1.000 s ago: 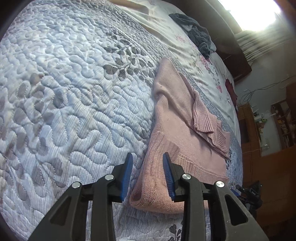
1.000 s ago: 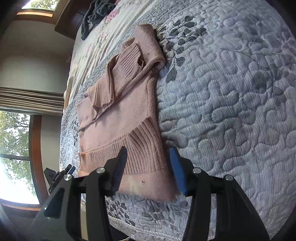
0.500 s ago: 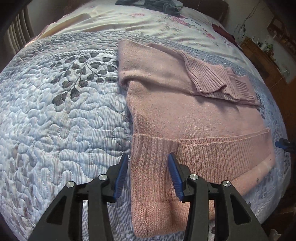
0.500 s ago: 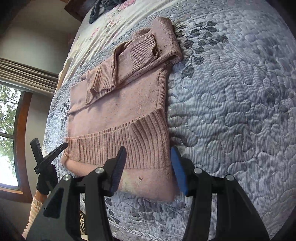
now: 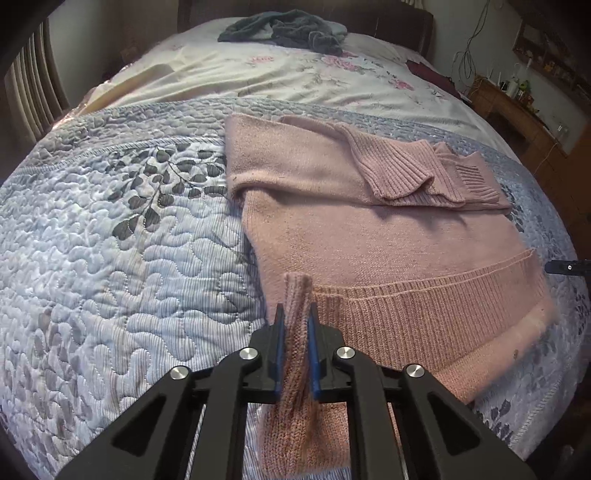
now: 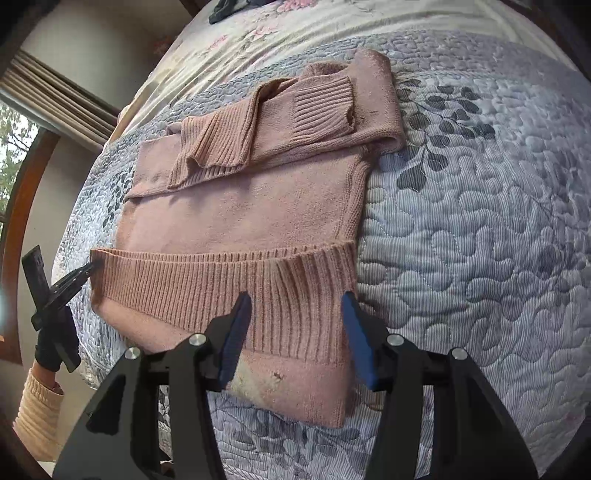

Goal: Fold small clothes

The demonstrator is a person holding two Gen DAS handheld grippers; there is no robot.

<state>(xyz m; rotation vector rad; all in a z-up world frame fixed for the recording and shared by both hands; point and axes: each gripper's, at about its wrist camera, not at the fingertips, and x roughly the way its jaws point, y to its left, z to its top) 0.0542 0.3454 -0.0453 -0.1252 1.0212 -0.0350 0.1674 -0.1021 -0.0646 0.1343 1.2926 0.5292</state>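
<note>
The pink sweater [image 5: 369, 236] lies flat on the quilted bed [image 5: 110, 258], sleeves folded across its chest. The left tool [image 5: 295, 317] pinches a bunched hem corner; the right tool [image 6: 295, 306] hangs spread over the opposite hem corner

The sweater [image 5: 369, 236] lay flat on the quilt [image 5: 110, 240], with its sleeves folded across its top. Behind the quilt was a sheet [image 5: 295, 81], and on it a heap of clothes [image 5: 284, 31].
</note>
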